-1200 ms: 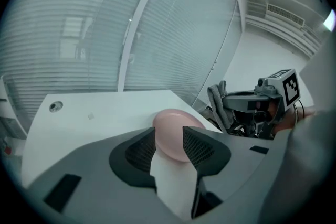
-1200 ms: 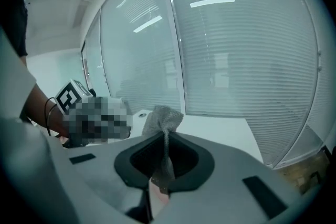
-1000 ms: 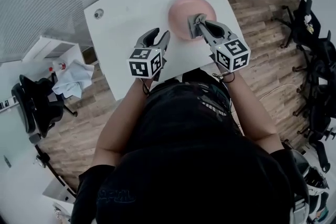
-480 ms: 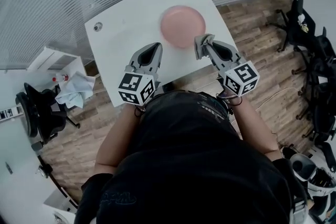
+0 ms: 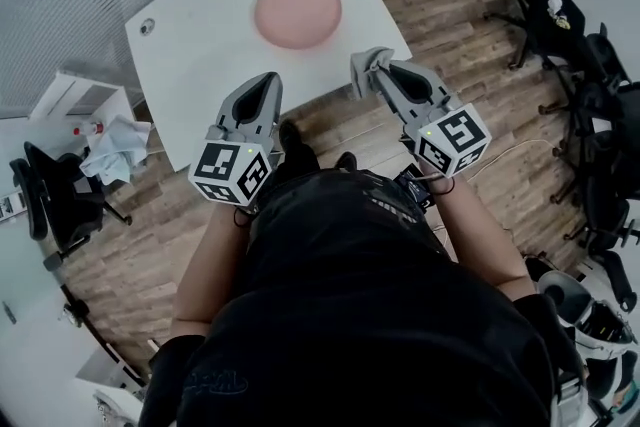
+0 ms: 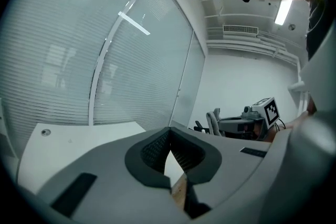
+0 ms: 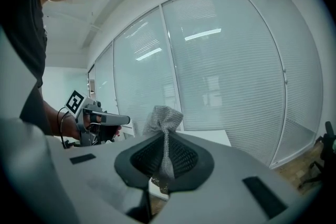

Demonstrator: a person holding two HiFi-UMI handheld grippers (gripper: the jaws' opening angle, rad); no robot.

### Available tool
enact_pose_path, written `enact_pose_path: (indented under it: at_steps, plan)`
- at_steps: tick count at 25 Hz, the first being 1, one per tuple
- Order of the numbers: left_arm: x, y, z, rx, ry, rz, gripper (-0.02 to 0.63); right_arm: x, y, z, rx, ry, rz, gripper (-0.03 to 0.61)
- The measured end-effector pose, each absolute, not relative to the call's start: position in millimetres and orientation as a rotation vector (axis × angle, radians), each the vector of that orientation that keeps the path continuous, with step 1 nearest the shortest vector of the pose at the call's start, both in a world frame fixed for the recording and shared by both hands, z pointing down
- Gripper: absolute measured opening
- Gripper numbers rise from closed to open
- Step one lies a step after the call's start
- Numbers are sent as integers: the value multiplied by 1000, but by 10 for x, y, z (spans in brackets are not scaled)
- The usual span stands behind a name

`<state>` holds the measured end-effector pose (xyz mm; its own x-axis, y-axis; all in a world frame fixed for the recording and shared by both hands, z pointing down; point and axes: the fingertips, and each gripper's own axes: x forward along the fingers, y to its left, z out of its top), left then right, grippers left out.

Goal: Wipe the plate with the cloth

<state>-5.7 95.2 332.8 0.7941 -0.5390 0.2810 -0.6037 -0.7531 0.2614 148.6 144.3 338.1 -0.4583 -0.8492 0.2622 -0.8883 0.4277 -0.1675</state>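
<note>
Bright, even office light in all views; ceiling strip light (image 6: 283,10) up-right of the fingers of the left gripper (image 6: 169,136); strip reflections (image 7: 202,34) on glass above the fingers of the right gripper (image 7: 165,136); cloth (image 7: 164,115) at those fingertips sharp, gripper bodies near lens blurred; strong fisheye bending, dark vignette at edges; plate (image 5: 297,11), far ahead of both fingertips, slightly soft; shadows faint.

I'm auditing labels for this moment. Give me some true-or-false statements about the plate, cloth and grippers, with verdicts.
1. The pink plate lies on the white table. True.
2. The right gripper is shut on the cloth. True.
3. The left gripper holds something. False: its jaws are shut on nothing.
4. The cloth rests on the plate. False: it is in the right gripper, clear of the plate.
</note>
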Motion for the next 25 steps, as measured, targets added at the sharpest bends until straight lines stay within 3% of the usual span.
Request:
enact_pose_path:
  at_steps: [13, 25]
  plan:
    - [-305, 1547, 3287, 2684, -922, 319, 17, 1187, 2129, 3460, 1516, -2565, 448, 34]
    - [-1088, 1902, 3192, 2710, -819, 281, 17, 297, 2343, 3267, 1543, -2558, 412, 34]
